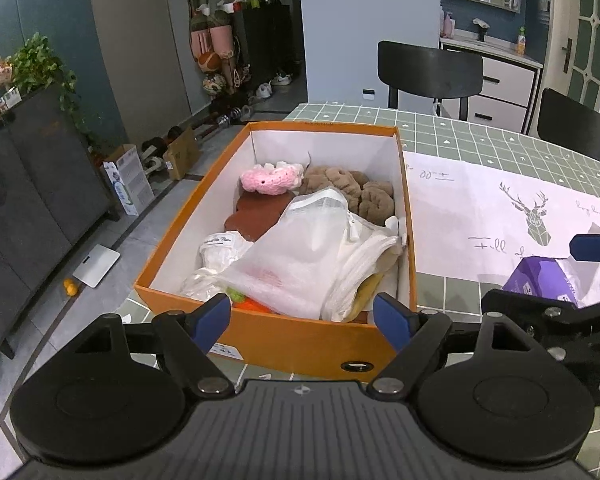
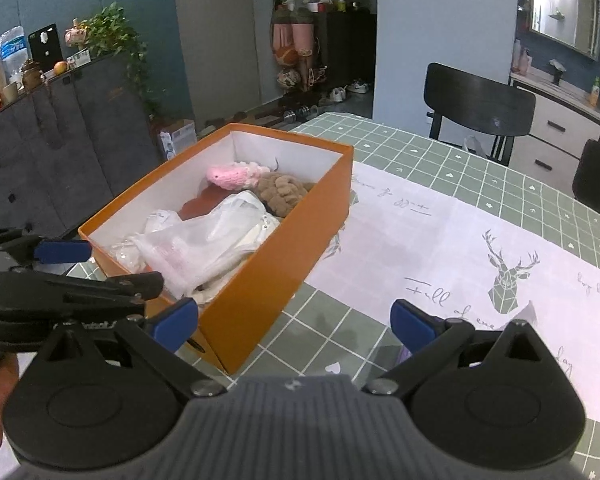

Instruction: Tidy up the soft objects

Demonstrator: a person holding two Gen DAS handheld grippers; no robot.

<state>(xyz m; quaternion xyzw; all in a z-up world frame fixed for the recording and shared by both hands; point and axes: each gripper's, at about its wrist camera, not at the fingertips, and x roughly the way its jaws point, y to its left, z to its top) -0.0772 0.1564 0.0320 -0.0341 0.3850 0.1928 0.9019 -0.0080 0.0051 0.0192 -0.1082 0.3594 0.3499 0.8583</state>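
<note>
The table (image 2: 440, 160), spread with a green grid cloth and a white deer-print runner (image 2: 480, 248), carries one orange shoebox (image 2: 260, 292) near its left edge. Two black chairs (image 2: 480, 100) stand at the far side. The soft things lie inside the box: one white mesh bag (image 1: 308, 248) on top at the near end, one brown plush toy (image 1: 352, 192) and one pink crocheted piece (image 1: 270, 178) at the far end, and one white cloth bundle (image 1: 220, 248) along the left wall. An orange knitted item (image 1: 256, 304) peeks from under the mesh bag. One purple packet (image 1: 544, 280) lies on the table to the box's right.

The left tool (image 1: 302, 318) hovers over the box's near wall, fingers spread wide, gripping nothing. The right tool (image 2: 296, 326) hangs beside the box's near right corner, likewise wide apart and empty.
</note>
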